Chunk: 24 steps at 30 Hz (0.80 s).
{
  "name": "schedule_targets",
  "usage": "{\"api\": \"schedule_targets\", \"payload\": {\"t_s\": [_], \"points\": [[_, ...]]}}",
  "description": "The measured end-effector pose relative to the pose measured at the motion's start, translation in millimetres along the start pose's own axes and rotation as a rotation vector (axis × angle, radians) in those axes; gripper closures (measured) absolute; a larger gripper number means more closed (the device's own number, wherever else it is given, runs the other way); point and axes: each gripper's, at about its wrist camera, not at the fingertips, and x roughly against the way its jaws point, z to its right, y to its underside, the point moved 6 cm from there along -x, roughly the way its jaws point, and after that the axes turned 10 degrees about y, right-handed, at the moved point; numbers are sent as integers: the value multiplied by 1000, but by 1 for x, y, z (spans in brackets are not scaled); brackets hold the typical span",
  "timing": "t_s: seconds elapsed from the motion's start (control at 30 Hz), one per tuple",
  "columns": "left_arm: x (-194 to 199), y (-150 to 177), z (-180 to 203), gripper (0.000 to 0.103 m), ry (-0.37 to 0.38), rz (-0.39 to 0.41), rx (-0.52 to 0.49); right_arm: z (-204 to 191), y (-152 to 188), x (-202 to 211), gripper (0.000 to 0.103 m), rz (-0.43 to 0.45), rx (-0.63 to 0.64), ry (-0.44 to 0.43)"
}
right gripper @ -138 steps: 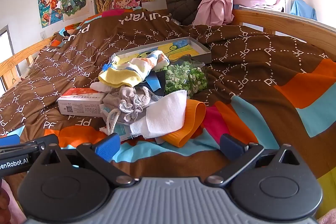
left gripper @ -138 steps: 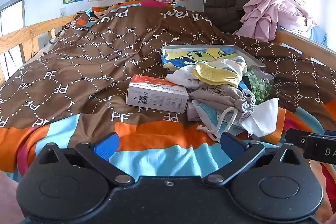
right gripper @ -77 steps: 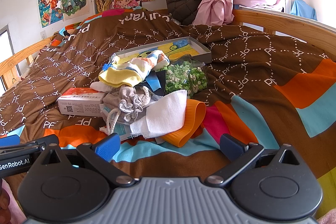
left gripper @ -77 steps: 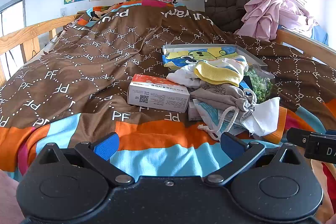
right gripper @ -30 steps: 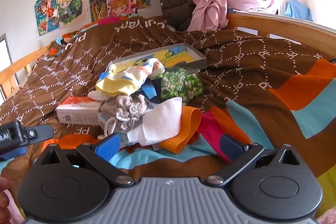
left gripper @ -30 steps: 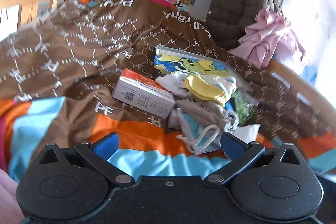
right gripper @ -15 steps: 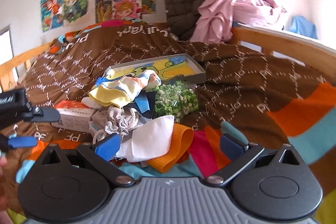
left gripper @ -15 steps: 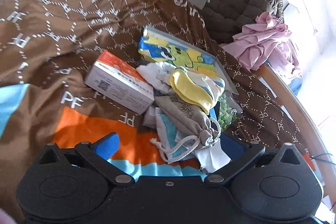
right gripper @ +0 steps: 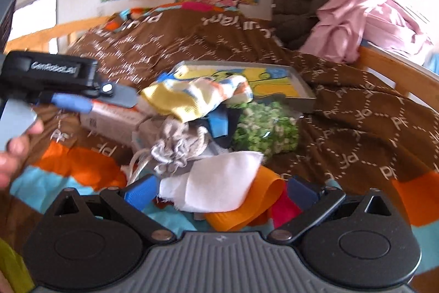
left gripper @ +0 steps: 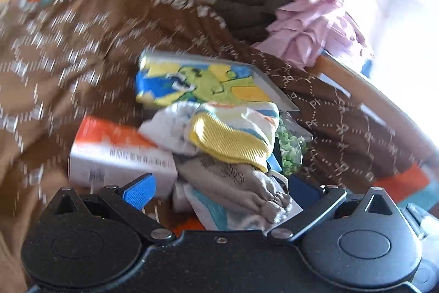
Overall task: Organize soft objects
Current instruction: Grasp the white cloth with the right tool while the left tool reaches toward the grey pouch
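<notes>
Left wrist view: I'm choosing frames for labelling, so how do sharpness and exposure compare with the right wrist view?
Left wrist view: heavy motion smear over the bedspread and posters, the yellow sock fairly sharp, the top right blown out white. Right wrist view: milder blur, the white cloth readable, fisheye bending at the edges.
</notes>
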Motion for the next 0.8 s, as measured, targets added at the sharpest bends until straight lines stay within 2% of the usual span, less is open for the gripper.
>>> {"api": "schedule_targets", "payload": {"t_s": [0.3,0.5,0.57,0.67,0.8], "points": [[-27,5,7,1,65,-27,-95,-9,5,-22,0,-29,65,-7],[-46,11,11,1,122,-79,-124,-12,7,-38,1,-64,63,-49],[-51,12,14,1,149,-89,-129,-15,7,-39,6,-61,67,-61],[-59,15,16,8,169,-112,-119,-16,8,-43,12,-70,69,-59],[-69,19,13,11,157,-140,-109,-14,8,-49,20,-79,56,-36]]}}
